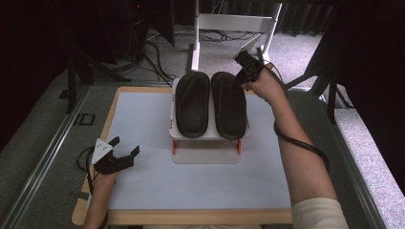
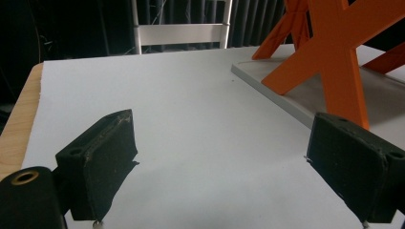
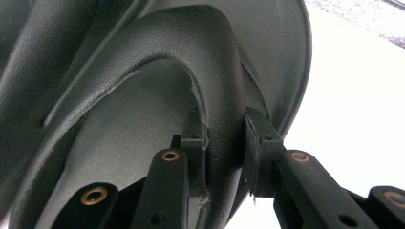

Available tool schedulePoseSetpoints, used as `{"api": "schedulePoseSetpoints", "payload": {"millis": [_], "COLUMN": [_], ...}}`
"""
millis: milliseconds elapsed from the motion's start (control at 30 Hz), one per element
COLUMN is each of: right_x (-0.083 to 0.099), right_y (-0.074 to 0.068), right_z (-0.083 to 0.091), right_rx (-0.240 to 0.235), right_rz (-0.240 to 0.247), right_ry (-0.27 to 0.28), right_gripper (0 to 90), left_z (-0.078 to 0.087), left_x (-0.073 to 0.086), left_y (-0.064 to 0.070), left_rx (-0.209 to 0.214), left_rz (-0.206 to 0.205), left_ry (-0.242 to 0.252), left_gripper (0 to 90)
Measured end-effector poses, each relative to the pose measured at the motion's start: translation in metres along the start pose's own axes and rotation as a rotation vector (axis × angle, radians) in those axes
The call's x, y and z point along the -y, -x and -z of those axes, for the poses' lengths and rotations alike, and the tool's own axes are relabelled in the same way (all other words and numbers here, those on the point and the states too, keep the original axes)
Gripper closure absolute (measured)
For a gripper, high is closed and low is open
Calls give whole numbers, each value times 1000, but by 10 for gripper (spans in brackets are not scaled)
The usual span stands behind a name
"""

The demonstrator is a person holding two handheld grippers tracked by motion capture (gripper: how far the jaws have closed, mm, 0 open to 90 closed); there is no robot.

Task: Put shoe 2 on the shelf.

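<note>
Two black flip-flop sandals lie side by side on a white tilted rack [image 1: 179, 136]: the left sandal [image 1: 192, 102] and the right sandal [image 1: 229, 103]. My right gripper [image 1: 244, 71] reaches the far end of the right sandal. In the right gripper view its two jaws squeeze the sandal's black strap [image 3: 222, 119], and the right gripper [image 3: 225, 152] is shut on it. My left gripper [image 1: 125, 150] rests low at the table's left side, apart from the rack. Its pads [image 2: 102, 162] stand wide apart over bare white table, so the left gripper [image 2: 224, 171] is open.
The rack stands on orange legs [image 2: 334, 52] on a grey base plate [image 2: 282, 93]. The white tabletop [image 1: 143, 181] has a wooden rim [image 1: 98, 138]. A white frame [image 1: 234, 24] stands on the carpet behind the table, with cables around it.
</note>
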State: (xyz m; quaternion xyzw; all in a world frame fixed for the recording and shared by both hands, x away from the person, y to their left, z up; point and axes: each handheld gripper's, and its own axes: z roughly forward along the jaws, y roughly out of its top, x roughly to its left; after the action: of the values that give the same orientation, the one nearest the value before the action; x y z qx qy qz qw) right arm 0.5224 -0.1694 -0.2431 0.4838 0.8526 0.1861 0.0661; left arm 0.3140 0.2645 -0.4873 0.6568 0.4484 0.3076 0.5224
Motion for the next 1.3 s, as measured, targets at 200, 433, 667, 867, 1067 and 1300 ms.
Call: {"api": "schedulePoseSetpoints", "payload": {"millis": [200, 433, 667, 867, 1067, 1300], "right_x": [-4, -2, -3, 1, 2, 6], "right_y": [-8, -5, -14, -14, -20, -14], "right_z": [-3, -2, -7, -5, -3, -1], "right_rx": [38, 42, 62, 15, -24, -101], "right_rz": [4, -15, -4, -10, -6, -1], "right_ry": [-11, 4, 3, 28, 31, 77], "right_gripper": [728, 728, 712, 652, 603, 459], "left_z": [0, 0, 0, 0, 0, 0], "left_x": [0, 0, 0, 0, 0, 0], "left_y": [0, 0, 0, 0, 0, -1], "left_rx": [1, 6, 9, 9, 9, 10], "left_rz": [0, -1, 1, 7, 7, 12], "left_ry": [0, -1, -1, -3, -3, -1], "left_gripper": [92, 92, 91, 92, 92, 92]}}
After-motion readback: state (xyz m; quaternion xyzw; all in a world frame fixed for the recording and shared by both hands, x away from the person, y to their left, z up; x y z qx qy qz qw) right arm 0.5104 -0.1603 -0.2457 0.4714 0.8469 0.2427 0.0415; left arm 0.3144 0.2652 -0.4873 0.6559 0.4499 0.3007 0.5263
